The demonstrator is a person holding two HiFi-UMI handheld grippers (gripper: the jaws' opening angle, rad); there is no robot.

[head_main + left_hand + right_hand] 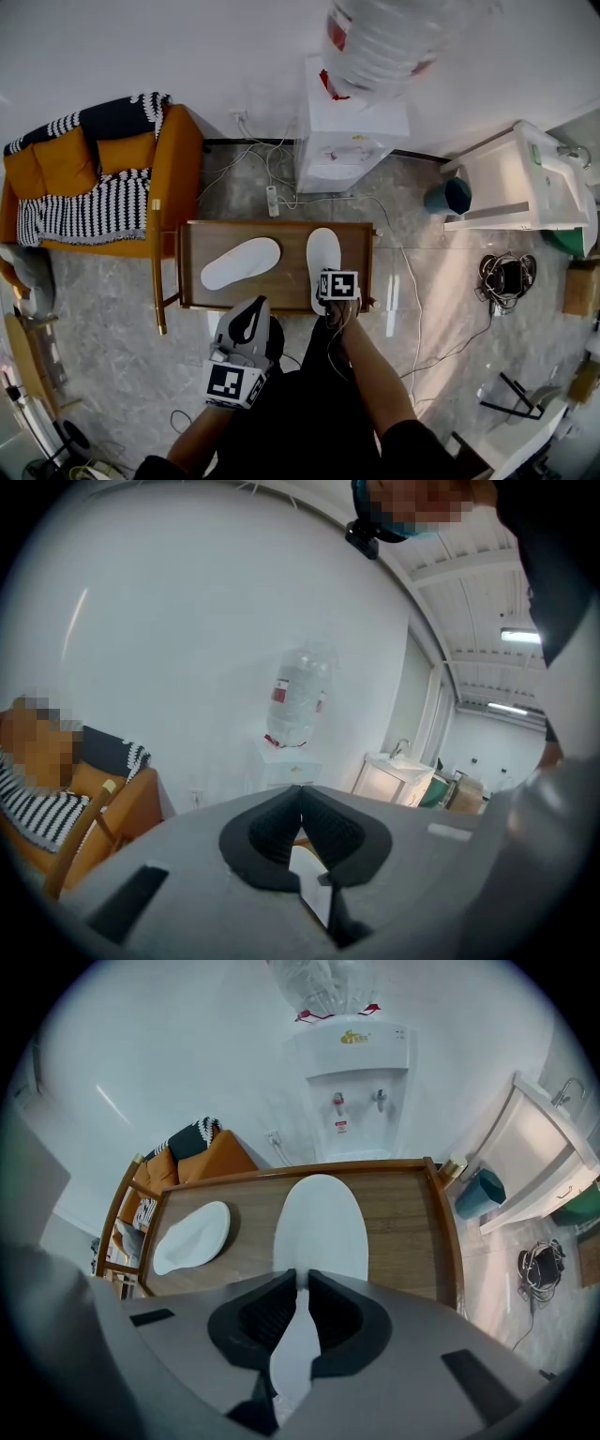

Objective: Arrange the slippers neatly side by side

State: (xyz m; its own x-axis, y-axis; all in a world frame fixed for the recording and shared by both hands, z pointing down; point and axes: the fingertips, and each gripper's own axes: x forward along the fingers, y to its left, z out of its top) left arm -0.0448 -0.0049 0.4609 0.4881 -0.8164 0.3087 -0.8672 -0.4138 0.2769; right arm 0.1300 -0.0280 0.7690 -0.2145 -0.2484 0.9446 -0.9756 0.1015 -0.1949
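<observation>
Wooden table [292,246] carries both slippers. Step in hand, as I judge it: squaring up the right slipper [323,258], which lies lengthwise, toe toward the wall. Left slipper [241,263] lies slanted, apart from it. Right gripper [302,1279] pinches the right slipper's heel, jaws narrow on it. Left gripper [300,799] is off the table, jaws together, empty. Next move likely calls for turning the slanted slipper parallel and closing the gap. Count: one table, two slippers, two grippers.

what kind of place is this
Probably a lounge or break corner in an office or workplace, though it could be a home: an orange sofa, a water dispenser against the white wall, and a sink unit.
</observation>
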